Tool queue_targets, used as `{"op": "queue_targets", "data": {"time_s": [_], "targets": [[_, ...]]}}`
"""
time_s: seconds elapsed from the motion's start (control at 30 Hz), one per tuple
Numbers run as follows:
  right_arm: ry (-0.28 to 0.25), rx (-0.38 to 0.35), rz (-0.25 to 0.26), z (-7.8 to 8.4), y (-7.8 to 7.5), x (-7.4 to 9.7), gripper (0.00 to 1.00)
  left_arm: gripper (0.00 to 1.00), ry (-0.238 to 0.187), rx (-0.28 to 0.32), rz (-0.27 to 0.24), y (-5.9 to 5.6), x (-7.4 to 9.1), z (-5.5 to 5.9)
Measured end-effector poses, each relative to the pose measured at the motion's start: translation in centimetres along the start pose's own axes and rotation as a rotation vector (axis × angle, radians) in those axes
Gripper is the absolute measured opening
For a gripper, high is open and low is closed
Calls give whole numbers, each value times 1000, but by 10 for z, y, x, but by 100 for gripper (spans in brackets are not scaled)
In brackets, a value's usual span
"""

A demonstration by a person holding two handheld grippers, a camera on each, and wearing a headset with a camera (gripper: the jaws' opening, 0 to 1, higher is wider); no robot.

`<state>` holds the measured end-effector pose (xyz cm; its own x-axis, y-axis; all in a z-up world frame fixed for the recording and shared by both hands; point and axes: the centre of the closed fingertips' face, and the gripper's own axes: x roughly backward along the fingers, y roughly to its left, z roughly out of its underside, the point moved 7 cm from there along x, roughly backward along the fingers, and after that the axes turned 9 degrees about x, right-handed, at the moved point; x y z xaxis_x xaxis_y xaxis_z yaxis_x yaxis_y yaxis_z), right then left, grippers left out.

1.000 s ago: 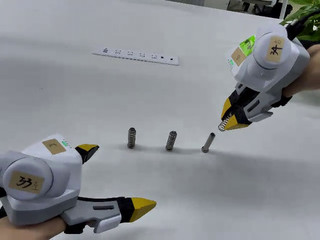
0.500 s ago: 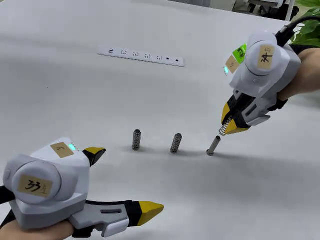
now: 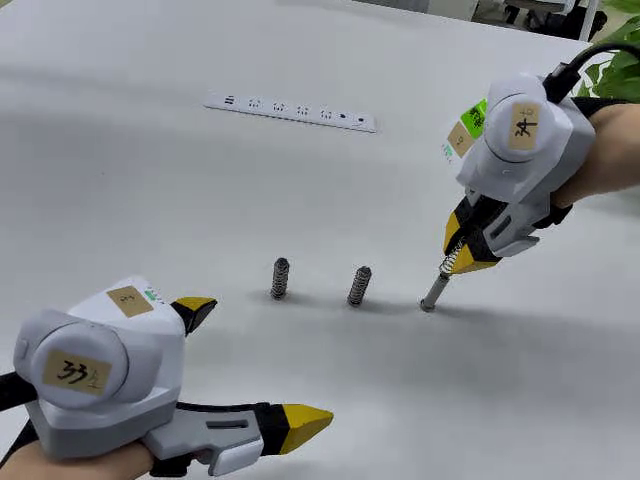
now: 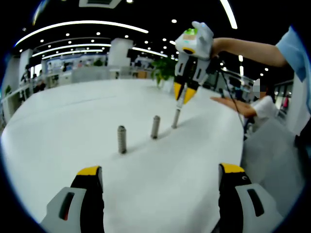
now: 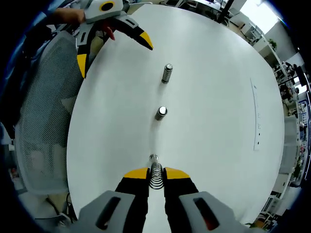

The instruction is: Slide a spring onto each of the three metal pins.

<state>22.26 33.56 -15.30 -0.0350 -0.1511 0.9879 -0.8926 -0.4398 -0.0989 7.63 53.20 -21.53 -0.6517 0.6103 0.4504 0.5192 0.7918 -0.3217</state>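
Three metal pins stand in a row on the white table. The left pin and middle pin each carry a spring. The right pin is bare and leans a little. My right gripper is shut on a spring, whose lower end meets the top of that pin. From above, the spring sits between the yellow fingertips, just over the pin head. My left gripper is open at the near left, empty, its jaws wide apart, facing the pins.
A white power strip lies flat at the far side of the table. A green plant stands at the far right corner. A person's hand rests on the table edge, and a mesh chair stands beside it.
My right gripper has come down and toward the bare pin, bringing the spring's lower end onto the pin's top. The left gripper stays where it was; the head camera has shifted slightly.
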Motion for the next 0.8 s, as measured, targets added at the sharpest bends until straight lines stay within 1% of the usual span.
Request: {"op": "queue_targets", "data": {"time_s": [0.23, 0.4, 0.47, 0.57, 0.8], "targets": [[4, -2, -4, -1, 3, 1, 12, 100, 7, 4, 8, -2, -1, 3], [6, 2, -2, 1, 0, -2, 12, 100, 7, 7, 11, -3, -1, 4], [7, -3, -8, 1, 2, -3, 12, 100, 7, 9, 11, -3, -1, 5], [12, -1, -11, 4, -1, -5, 12, 100, 12, 8, 13, -3, 0, 6], [8, 0, -11, 5, -3, -6, 13, 100, 17, 14, 13, -3, -1, 9]]}}
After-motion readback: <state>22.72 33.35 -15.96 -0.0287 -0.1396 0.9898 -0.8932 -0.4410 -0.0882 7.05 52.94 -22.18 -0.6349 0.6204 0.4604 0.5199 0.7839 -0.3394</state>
